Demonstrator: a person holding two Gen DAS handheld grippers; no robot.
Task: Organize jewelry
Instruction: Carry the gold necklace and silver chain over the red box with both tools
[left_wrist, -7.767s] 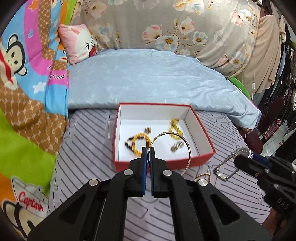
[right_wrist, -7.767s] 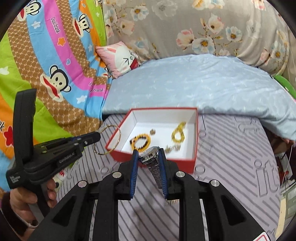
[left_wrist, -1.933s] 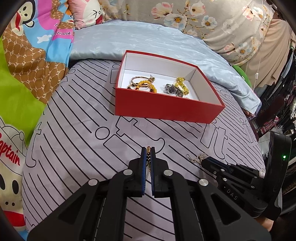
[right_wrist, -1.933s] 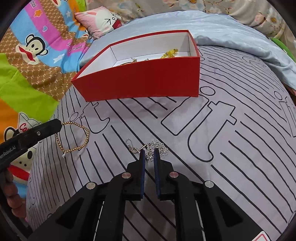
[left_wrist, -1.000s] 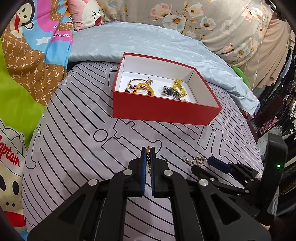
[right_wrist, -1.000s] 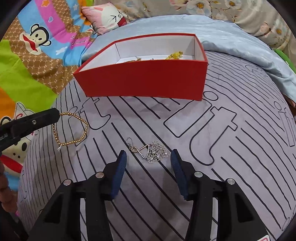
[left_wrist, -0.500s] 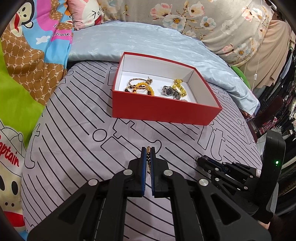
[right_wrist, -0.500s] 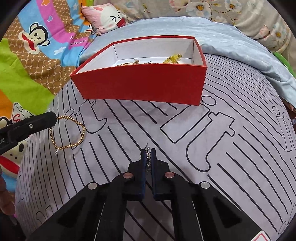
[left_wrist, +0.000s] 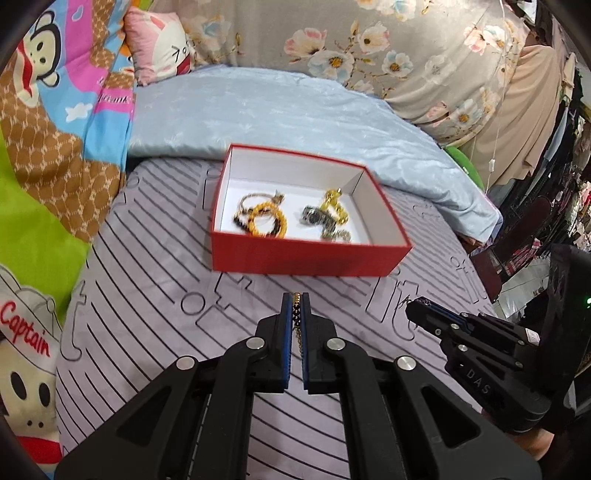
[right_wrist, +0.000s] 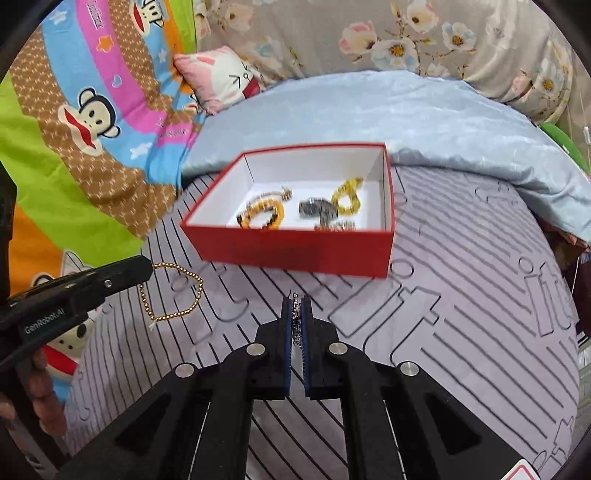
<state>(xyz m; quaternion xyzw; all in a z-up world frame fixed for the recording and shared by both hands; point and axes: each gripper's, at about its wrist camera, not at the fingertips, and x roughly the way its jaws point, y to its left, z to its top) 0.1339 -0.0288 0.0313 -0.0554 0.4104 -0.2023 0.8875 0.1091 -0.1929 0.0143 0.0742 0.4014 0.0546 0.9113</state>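
Observation:
A red box (left_wrist: 310, 254) with a white inside stands on the striped mat; it also shows in the right wrist view (right_wrist: 295, 254). It holds yellow bead bracelets (left_wrist: 266, 221), a watch (left_wrist: 314, 216) and other pieces. My left gripper (left_wrist: 295, 306) is shut on a gold bead bracelet (right_wrist: 173, 291), which hangs in a loop above the mat. My right gripper (right_wrist: 295, 306) is shut on a silver flower pendant (right_wrist: 295, 317), held above the mat in front of the box. The right gripper also shows in the left wrist view (left_wrist: 417, 308).
A grey striped mat (left_wrist: 147, 314) covers the bed. A light blue quilt (left_wrist: 277, 110) lies behind the box. A cartoon monkey blanket (right_wrist: 74, 129) and a pink pillow (right_wrist: 221, 81) are at the left. Clothes hang at the far right (left_wrist: 554, 147).
Both grippers have risen and tilted up toward the box, lifting the gold bracelet and the silver pendant off the mat. A second ago the right gripper was open over the pendant; it then shut on it.

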